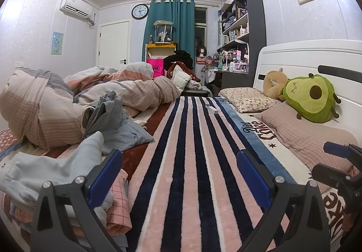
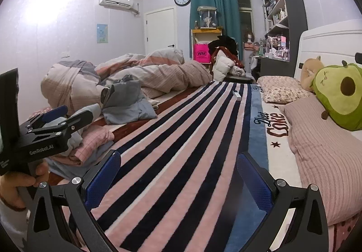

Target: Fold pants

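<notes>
A crumpled grey-blue garment, likely the pants (image 1: 115, 125), lies on the bed's left side in front of the duvet; it also shows in the right wrist view (image 2: 127, 104). A pile of pale blue and pink checked clothes (image 1: 67, 175) lies nearer, left of my left gripper (image 1: 178, 175). That gripper is open and empty over the striped blanket (image 1: 192, 161). My right gripper (image 2: 178, 179) is open and empty over the same blanket (image 2: 181, 138). In the right wrist view the left gripper (image 2: 56, 120) hovers beside the clothes pile (image 2: 90, 141).
A bunched striped duvet (image 1: 67, 98) fills the bed's left side. Pillows (image 1: 305, 134) and an avocado plush (image 1: 312, 98) lie on the right by the white headboard (image 1: 305, 57). A small white remote (image 1: 212, 109) lies on the blanket further ahead.
</notes>
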A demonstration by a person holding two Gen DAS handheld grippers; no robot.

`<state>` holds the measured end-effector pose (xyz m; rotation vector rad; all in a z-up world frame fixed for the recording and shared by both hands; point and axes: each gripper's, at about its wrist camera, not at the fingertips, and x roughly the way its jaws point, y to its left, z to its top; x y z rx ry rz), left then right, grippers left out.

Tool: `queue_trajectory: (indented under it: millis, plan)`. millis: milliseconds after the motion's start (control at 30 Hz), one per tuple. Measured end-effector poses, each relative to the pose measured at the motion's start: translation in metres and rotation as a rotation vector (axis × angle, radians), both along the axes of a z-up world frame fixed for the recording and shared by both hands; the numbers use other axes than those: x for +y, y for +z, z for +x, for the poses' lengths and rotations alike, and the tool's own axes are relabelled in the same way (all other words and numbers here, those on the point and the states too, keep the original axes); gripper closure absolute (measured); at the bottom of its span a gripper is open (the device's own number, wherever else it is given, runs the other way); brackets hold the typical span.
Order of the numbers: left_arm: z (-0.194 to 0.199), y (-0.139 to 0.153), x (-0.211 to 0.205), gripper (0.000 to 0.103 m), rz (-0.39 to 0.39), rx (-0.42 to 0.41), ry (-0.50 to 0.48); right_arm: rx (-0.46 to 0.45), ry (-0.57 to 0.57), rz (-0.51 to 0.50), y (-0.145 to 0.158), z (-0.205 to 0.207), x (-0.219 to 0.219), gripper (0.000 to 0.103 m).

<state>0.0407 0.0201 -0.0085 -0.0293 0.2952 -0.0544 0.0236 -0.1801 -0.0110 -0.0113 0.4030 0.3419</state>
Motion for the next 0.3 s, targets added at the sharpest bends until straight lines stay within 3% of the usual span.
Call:
queue_trajectory:
  millis: [300]
  plan:
    - [0.0003,-0.0004,-0.0008,0.003,0.002,0.002,-0.001,0.003,-0.039,-0.013,0.0007,0.0006,0.0015,0.001]
